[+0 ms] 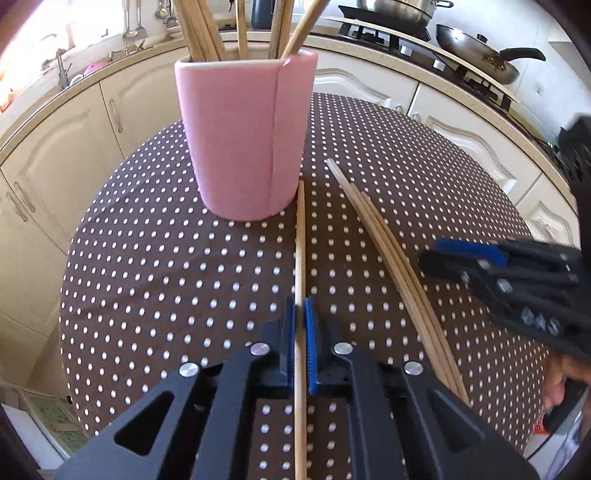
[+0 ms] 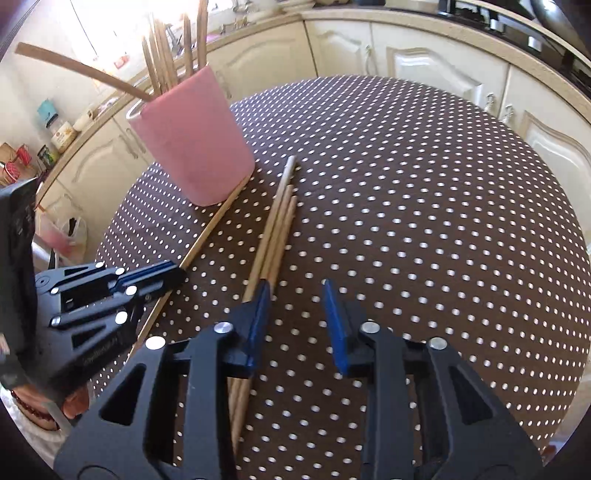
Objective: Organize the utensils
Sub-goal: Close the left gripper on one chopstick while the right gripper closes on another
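Now the left gripper [image 1: 300,321] has its blue-padded fingers [image 1: 309,332] pressed together on a single chopstick [image 1: 300,236], which lies on the dotted surface [image 1: 155,266]. Seen from the left wrist, that chopstick runs from 6 o'clock up toward 12 o'clock, and its far end lies just beside the base of the pink cup [image 1: 243,136]. The cup stands upright at 12 o'clock, full of more chopsticks [image 1: 207,29] that lean out of its rim.

From the right wrist, the right gripper [image 2: 297,321] has its fingers spread, with only bare cloth between them. A bundle of three chopsticks [image 2: 275,225] lies flat on the surface, pointing toward 12 o'clock; its near end passes under the left-hand finger [image 2: 258,325] of this gripper, not between the pads. Whether that finger touches the bundle I cannot tell. The cup sits at 10 o'clock, and the left gripper shows at 9 o'clock with its single chopstick.
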Motion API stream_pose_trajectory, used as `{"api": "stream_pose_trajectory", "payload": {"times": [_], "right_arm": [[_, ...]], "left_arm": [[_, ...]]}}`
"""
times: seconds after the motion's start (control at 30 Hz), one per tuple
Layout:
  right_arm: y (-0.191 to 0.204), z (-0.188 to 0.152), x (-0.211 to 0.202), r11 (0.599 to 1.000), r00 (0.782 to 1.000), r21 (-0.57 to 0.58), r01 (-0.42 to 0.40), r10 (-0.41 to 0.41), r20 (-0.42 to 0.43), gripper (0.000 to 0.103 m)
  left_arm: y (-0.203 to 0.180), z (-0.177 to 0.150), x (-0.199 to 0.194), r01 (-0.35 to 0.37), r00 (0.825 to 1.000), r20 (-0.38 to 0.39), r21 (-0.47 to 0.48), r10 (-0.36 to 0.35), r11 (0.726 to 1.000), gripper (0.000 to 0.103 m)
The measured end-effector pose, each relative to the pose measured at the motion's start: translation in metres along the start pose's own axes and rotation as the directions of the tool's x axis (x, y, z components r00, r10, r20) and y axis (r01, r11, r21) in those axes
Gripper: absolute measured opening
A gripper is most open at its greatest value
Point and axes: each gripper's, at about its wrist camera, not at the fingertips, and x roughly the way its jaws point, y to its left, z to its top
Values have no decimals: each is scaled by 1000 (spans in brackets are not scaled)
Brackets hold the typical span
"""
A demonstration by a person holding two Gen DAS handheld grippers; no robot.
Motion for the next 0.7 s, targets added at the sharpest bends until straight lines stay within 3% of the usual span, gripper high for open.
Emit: {"api": "stream_pose_trajectory", "payload": {"times": [0.17,0.47,0.7], "right_arm": [[6,11,7,1000,999,6,24,-24,-30,22],[28,23,26,996,991,-28,86,-88,-96,21],[49,26,35,982,969,-133,134,-158,-191,17]], "left_arm": [[21,-10,-8,83,996,-37,-64,-86,994,6],[7,7,2,24,998,-60,-4,-24,1000,7],[-1,20,11,-16,998,-58,33,18,999,8]]}}
